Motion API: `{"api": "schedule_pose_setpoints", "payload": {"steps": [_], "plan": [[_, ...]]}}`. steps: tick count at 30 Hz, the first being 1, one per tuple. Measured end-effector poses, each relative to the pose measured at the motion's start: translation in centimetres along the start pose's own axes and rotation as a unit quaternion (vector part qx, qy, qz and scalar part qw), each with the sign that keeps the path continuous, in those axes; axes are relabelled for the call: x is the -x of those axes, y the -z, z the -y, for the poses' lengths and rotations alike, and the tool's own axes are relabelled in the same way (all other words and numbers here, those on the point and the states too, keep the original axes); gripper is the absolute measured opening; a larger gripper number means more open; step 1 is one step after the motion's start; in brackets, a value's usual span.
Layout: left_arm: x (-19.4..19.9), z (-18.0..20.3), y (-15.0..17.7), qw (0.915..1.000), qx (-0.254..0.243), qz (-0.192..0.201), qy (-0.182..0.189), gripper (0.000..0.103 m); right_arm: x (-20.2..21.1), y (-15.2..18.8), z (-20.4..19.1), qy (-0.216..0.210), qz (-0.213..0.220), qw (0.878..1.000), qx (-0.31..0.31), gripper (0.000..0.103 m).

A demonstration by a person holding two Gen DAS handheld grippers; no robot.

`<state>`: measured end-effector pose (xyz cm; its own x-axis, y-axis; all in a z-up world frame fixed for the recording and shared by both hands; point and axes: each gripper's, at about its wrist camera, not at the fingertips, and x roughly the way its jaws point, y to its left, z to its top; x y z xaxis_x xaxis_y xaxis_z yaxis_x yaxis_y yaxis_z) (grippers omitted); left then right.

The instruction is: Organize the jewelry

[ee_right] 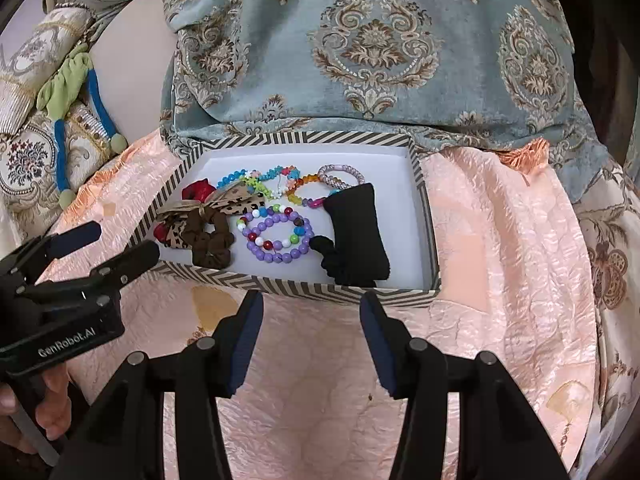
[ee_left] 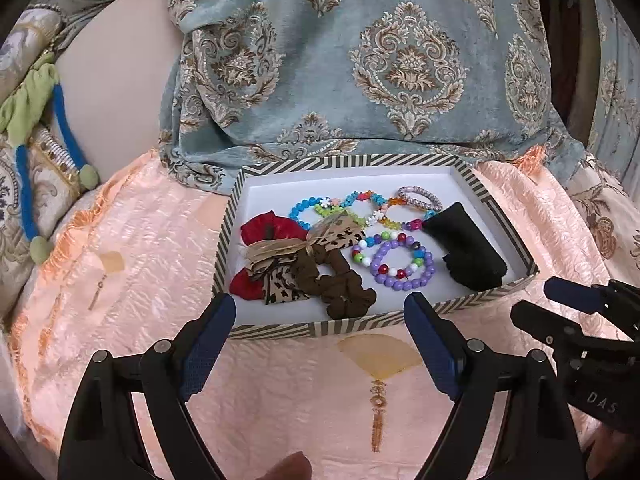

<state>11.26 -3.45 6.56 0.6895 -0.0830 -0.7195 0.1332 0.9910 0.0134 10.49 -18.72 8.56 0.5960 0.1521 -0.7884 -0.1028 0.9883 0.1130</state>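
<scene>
Left wrist: both hand-held grippers (ee_left: pixel 320 312) (ee_right: pixel 312 312) gape before box (ee_left: pixel 280 326).

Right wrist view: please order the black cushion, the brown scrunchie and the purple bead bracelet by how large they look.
1. black cushion, clearly largest.
2. and 3. brown scrunchie and purple bead bracelet look nearly alike; I would not rank them.

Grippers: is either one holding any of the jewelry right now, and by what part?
Nothing is held. The left gripper and right gripper are both open and empty, short of the striped box.
</scene>
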Motion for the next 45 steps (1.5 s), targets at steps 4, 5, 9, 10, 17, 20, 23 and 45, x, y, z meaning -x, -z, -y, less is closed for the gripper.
{"api": "schedule_pose_setpoints", "payload": {"steps": [4,5,9,10,17,20,23,45], "plan": [[0.2,0.5,0.1,0.9996,-0.011,0.008,-0.023,0.073,0.0,0.0,0.0,0.007,0.001,1.000,0.007,0.052],[0.3,0.5,0.1,0.9998,-0.009,0.011,-0.017,0.076,0.1,0.0,-0.1,0.006,0.002,1.000,0.007,0.052],[0.4,0.0,0.1,0.9997,0.012,0.013,0.016,0.085,0.2,0.1,-0.1,0.008,0.003,1.000,0.011,0.052],[0.4,0.1,0.1,0.9998,0.012,0.014,0.012,0.085,0.1,0.1,-0.1,0.009,0.003,1.000,0.012,0.052],[-0.1,-0.6,0.5,0.9994,0.031,-0.006,-0.011,0.081,0.1,0.2,-0.2,0.008,0.001,1.000,0.013,0.052],[-0.5,-0.6,0.7,0.9992,0.035,-0.019,0.002,0.081,0.0,0.3,-0.5,0.008,-0.002,1.000,0.018,0.052],[-0.6,-0.5,0.7,0.9992,0.032,-0.022,0.004,0.081,-0.1,0.4,-0.7,0.009,-0.003,1.000,0.020,0.052],[-1.1,0.0,1.1,0.9992,0.021,-0.033,0.003,0.081,-0.1,0.4,-0.7,0.011,-0.004,1.000,0.018,0.052]]}}
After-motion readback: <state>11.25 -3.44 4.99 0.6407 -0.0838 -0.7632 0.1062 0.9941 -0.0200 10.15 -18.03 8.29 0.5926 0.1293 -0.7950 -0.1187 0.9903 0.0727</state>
